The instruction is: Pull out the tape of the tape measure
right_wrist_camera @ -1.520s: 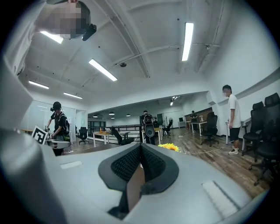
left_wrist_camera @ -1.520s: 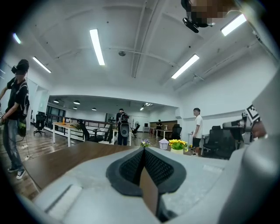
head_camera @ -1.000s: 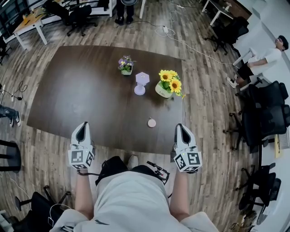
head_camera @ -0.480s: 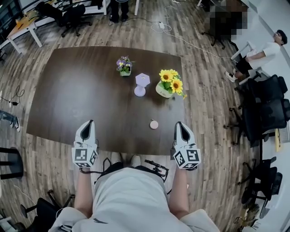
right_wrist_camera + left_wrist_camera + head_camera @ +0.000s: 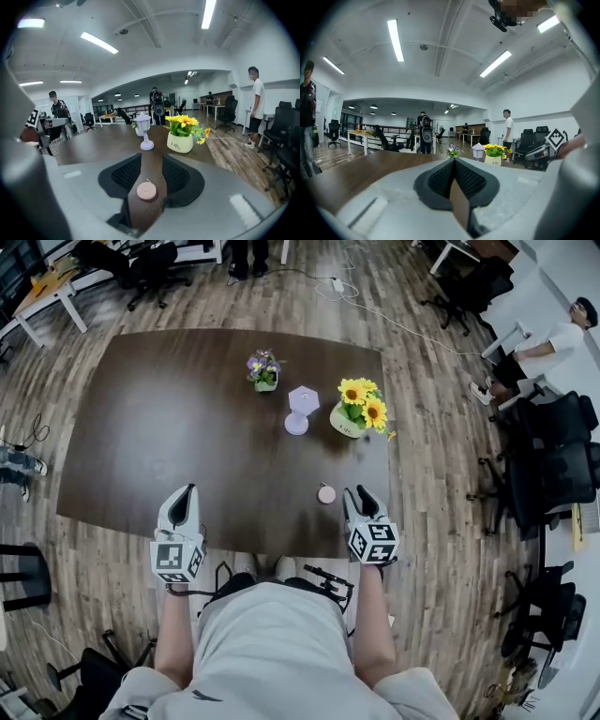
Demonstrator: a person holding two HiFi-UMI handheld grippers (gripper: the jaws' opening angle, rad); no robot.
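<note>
Right gripper (image 5: pixel 360 495): lower right of centre in the head view, over the near edge of the table. My jaws have just been opening and stand apart, with their pads pressing on nothing.
Tape measure (image 5: pixel 146 191): a small round pink case lying flat on the table. In my right gripper view it shows low in the gap between the jaws, clear of both pads. In the head view it sits just to the left of that gripper's tip.
Left gripper (image 5: pixel 453 161): my jaws are closed together with nothing between them. In the head view it is at lower left, over the near table edge and well apart from the tape measure.
Table (image 5: pixel 169 409): a dark brown wooden top filling the middle of the head view.
Sunflower pot (image 5: pixel 359 413): upper right of centre, near the far edge.
Lilac lamp (image 5: pixel 300 409): just left of the sunflower pot.
Purple flower pot (image 5: pixel 263 371): above and left of the lilac lamp.
</note>
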